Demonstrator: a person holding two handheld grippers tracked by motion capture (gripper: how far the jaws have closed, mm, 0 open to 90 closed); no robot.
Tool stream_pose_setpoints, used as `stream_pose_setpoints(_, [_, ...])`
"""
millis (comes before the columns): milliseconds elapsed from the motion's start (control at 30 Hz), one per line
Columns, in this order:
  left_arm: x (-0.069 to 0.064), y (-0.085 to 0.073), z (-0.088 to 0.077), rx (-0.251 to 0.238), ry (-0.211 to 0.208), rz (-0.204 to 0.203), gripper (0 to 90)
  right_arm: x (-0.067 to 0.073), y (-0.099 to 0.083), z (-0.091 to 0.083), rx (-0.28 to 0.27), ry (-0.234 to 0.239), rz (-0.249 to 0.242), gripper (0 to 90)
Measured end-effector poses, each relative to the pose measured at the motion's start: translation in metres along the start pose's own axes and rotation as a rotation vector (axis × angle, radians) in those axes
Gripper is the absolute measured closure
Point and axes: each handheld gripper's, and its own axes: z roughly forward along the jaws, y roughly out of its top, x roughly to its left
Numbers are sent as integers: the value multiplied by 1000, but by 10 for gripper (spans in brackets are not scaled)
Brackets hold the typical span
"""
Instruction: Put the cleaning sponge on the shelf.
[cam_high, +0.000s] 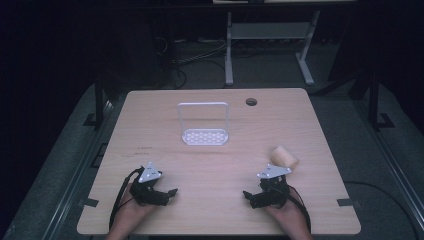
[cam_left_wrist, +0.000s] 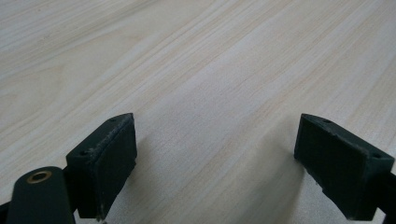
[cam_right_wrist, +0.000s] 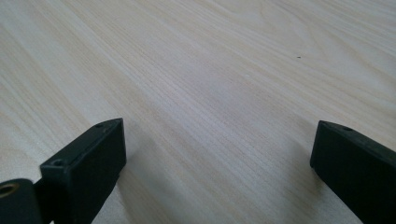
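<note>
1. Both hands sit at the near edge of the bench (cam_high: 215, 210), well short of the rack (cam_high: 204, 125), each holding a gripper low over bare wood; this looks like a rest pose ahead of a reach.
2. Left gripper (cam_high: 170, 192), near-left of the rack: its fingers (cam_left_wrist: 105, 158) stand wide apart with only wood grain between them, so it holds nothing.
3. Right gripper (cam_high: 248, 195), near-right of the rack: its fingers (cam_right_wrist: 88, 168) are spread just as wide and are also empty, hovering close above the surface.
4. A tan cylinder (cam_high: 284, 156), perhaps a cork or a wooden peg (too small to tell), lies on its side to the right of the rack and nearer the person, just beyond the right gripper. It is the closest thing to either gripper, so I judge it the piece to be picked up.
5. That white rack stands upright at mid-bench, its perforated base flat and its frame rising behind, well apart from the cylinder; it probably waits there as the place to receive it.
6. Being nearer, the right gripper seems the natural one to take the cylinder, and its open fingers suit that.
</note>
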Motion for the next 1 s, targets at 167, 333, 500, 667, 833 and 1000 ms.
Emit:
stream_pose_setpoints(167, [0, 0, 0, 1, -1, -2, 122, 0, 0, 0, 0, 2, -1, 31])
stream_pose_setpoints(333, [0, 0, 0, 0, 0, 1, 123, 0, 0, -1, 7, 8, -7, 33])
stream_pose_setpoints(500, [0, 0, 0, -2, -1, 0, 123, 2, 0, -4, 23, 11, -19, 58])
stream_pose_setpoints(667, [0, 0, 0, 0, -4, 3, 123, 3, 4, -15, 10, -2, -34, 96])
stream_pose_setpoints(833, [1, 0, 0, 1, -6, 2, 123, 1, 6, -22, 4, 0, -36, 96])
stream_pose_setpoints(1000, [1, 0, 0, 1, -6, 5, 123, -4, 6, -31, -5, -3, -32, 96])
